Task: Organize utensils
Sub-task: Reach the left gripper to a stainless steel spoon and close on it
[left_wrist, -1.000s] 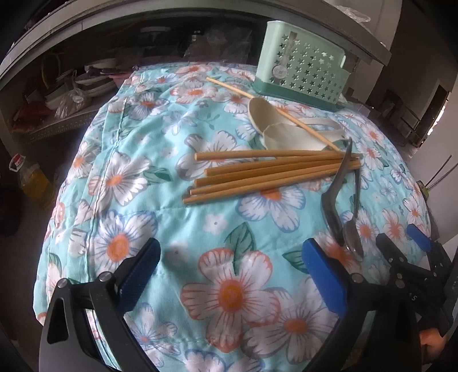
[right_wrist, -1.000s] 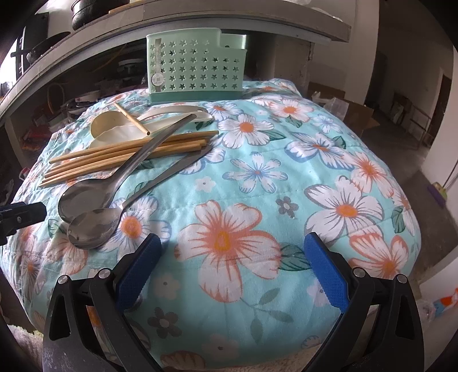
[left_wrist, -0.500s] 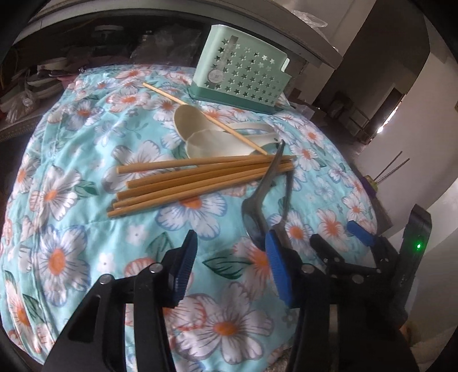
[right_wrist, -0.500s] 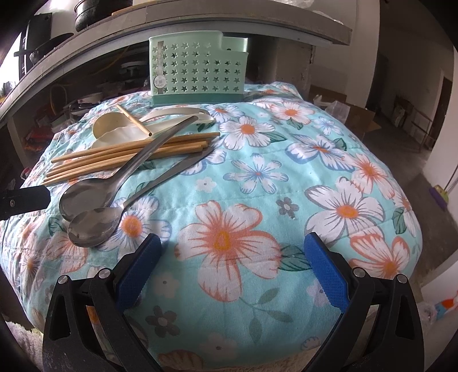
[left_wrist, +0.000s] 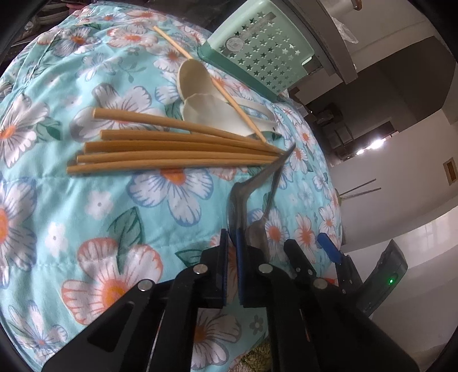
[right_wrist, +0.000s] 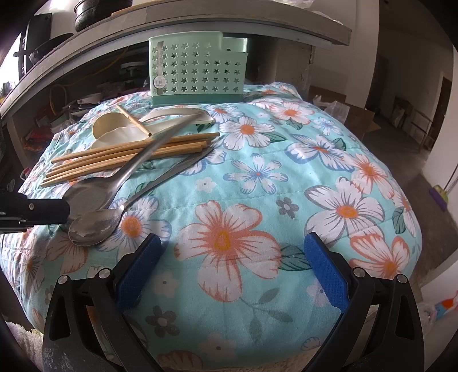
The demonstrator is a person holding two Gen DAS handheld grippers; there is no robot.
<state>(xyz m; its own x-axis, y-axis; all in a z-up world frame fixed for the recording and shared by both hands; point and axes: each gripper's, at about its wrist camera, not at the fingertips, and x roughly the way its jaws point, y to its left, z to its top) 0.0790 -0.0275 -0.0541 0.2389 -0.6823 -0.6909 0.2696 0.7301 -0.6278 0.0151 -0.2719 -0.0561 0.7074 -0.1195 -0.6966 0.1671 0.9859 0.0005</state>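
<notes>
My left gripper point(left_wrist: 232, 237) is shut on the bowl of a steel spoon point(left_wrist: 237, 197), whose handle slants up over the wooden chopsticks point(left_wrist: 171, 151). The right wrist view shows that spoon point(right_wrist: 88, 194) with the left gripper point(right_wrist: 67, 211) at its bowl. A second steel spoon point(right_wrist: 91, 226) lies just in front of it on the cloth. Two white spoons point(right_wrist: 114, 126) and a thin single chopstick point(right_wrist: 133, 120) lie behind the chopsticks point(right_wrist: 120, 157). The green star-holed caddy point(right_wrist: 197, 71) stands upright at the back. My right gripper point(right_wrist: 232, 240) is open over bare cloth, holding nothing.
Everything rests on a rounded mound covered by a turquoise floral cloth point(right_wrist: 257, 171) that drops away on all sides. A grey shelf point(right_wrist: 229, 25) with pots overhangs the back, with clutter below it. A room with a bare floor lies to the right.
The left gripper's jaws went from wide open to shut, and it swung right and rolled onto the steel spoon's bowl. The spoon's handle has shifted slightly. The right gripper has not moved.
</notes>
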